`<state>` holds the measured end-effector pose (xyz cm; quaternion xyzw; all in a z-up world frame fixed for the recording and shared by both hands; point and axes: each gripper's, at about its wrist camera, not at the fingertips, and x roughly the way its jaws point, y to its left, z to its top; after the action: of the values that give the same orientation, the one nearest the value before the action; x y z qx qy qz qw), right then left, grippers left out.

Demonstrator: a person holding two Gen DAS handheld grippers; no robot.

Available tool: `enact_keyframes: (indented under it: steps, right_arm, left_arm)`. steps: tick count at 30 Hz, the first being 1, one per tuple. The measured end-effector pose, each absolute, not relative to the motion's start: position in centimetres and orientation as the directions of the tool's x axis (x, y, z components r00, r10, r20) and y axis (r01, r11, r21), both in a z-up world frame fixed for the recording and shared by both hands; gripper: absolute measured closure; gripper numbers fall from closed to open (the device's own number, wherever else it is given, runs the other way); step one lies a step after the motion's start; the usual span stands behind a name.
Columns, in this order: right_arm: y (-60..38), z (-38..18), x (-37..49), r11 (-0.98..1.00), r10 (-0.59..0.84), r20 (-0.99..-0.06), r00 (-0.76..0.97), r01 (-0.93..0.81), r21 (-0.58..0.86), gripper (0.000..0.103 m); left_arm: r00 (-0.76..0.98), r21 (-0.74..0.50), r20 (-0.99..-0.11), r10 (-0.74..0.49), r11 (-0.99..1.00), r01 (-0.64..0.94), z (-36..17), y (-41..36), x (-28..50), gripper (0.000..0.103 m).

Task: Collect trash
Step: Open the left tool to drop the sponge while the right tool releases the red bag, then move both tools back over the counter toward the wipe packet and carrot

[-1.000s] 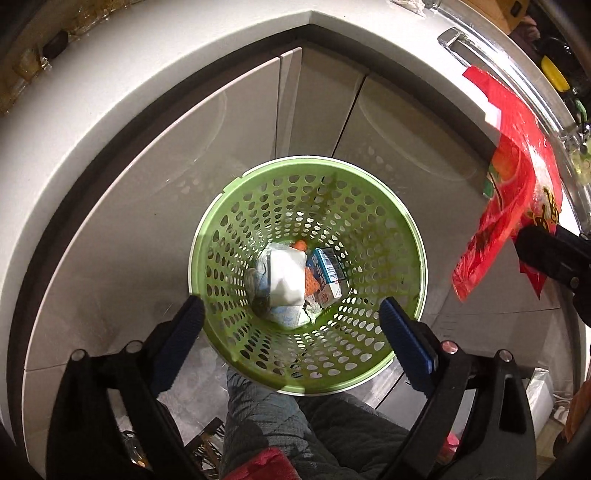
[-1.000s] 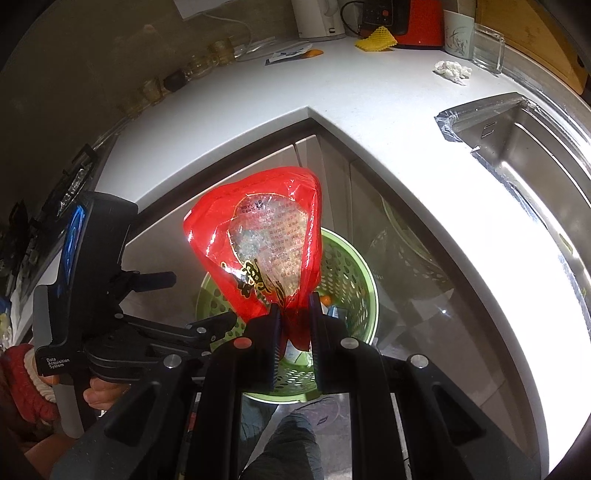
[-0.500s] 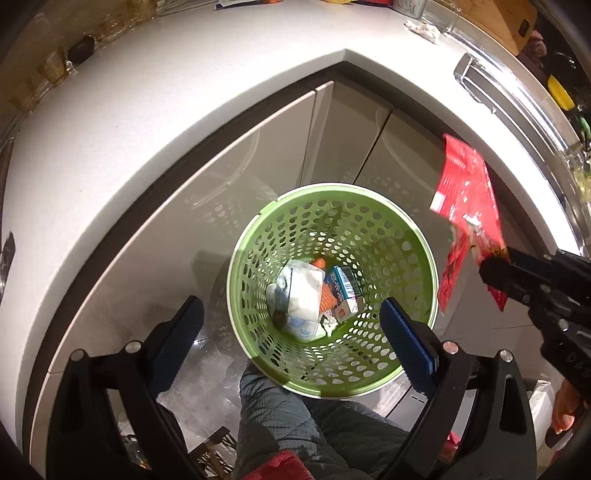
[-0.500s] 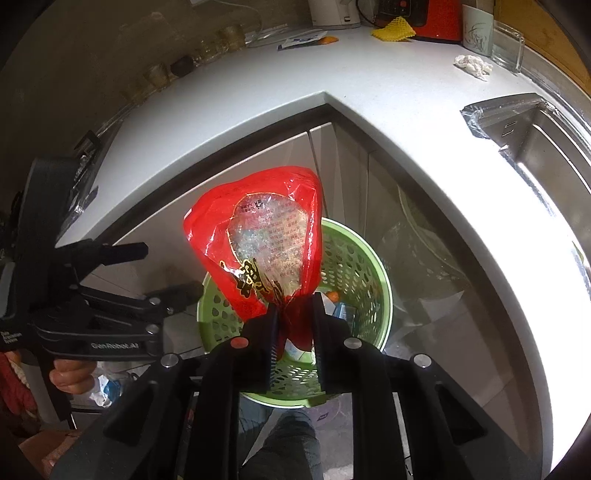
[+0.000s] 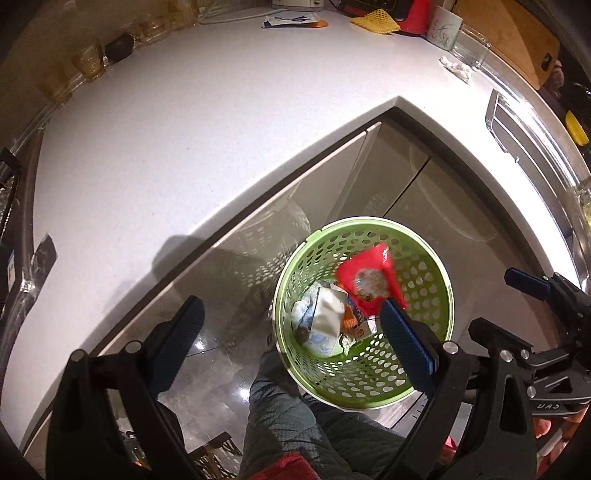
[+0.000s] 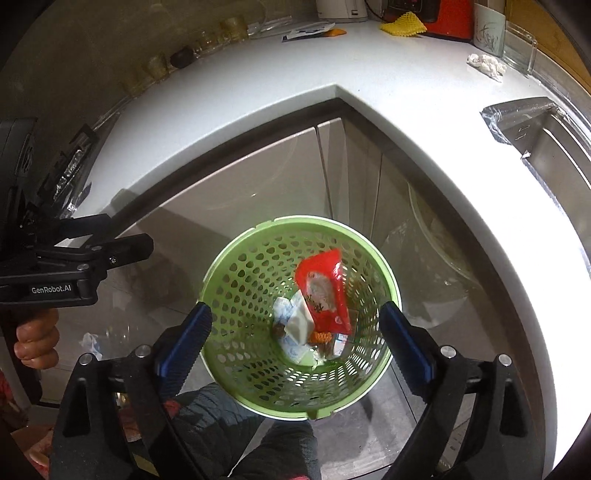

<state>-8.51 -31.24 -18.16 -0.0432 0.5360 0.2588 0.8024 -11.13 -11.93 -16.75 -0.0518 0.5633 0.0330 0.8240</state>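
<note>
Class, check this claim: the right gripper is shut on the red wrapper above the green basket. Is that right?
Not quite. The right gripper is open; its fingers have just spread, and the red wrapper is loose inside the green basket, as the right wrist view shows.

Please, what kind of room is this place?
Most likely a home kitchen: a white corner countertop over cabinet doors, a steel sink set into it, and a mug near the wall.
</note>
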Motion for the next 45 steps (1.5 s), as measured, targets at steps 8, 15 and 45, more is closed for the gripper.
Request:
enact_keyframes:
  steps: [8, 15, 45]
  right_arm:
    - [-31.3, -15.6, -6.6, 0.879, 0.369, -0.859, 0.355, -0.435, 0.198, 0.007]
    - [-30.9, -13.3, -4.1, 0.900, 0.357, -0.835, 0.418, -0.394, 0.187, 0.003]
    - [-27.9, -11.3, 19.2, 0.970, 0.241, -0.810, 0.534, -0.148, 0.190, 0.003]
  left_arm:
    - [0.399, -0.058, -0.917, -0.015, 0.994, -0.096, -14.6, -11.2, -8.9, 0.011]
    - [0.445, -0.048, -0.896, -0.019, 0.997, -0.054, -12.6, -10.9, -5.7, 0.008]
    - [0.613, 0.140, -0.782, -0.114, 0.926, 0.351, -13.7, -4.6, 27.2, 0.008]
